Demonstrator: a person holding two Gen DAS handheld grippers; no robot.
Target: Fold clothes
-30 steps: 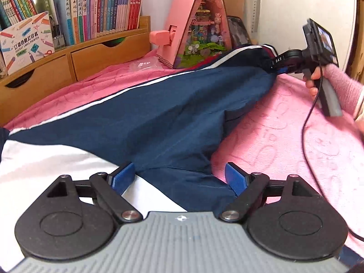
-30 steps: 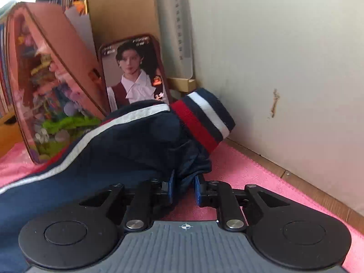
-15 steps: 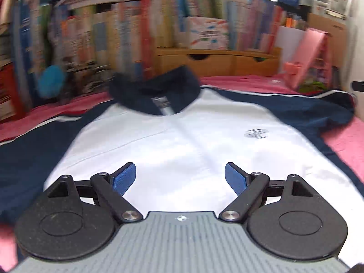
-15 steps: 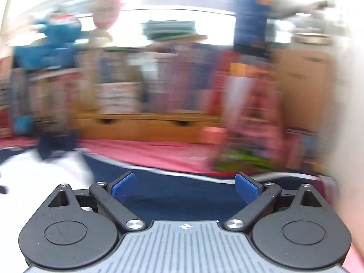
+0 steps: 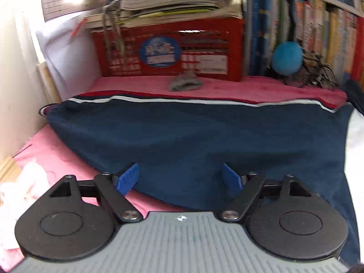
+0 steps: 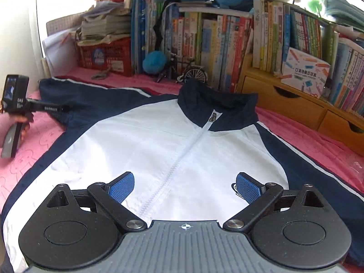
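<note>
On pink blanket (image 6: 307,134): jacket (image 6: 159,150) flat, collar toward bookshelf (image 6: 227,41).

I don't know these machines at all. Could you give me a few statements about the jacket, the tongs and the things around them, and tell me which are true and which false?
1. The jacket lies front up on a pink cover, zipped to the collar. True.
2. The right tongs are clamped on the collar. False: they stand open above the white chest, holding nothing.
3. The left tongs hover open over a navy sleeve. True.
4. The crate behind the sleeve is green. False: it is red.
5. The sleeve is already folded across the chest. False: it is spread out sideways.
</note>
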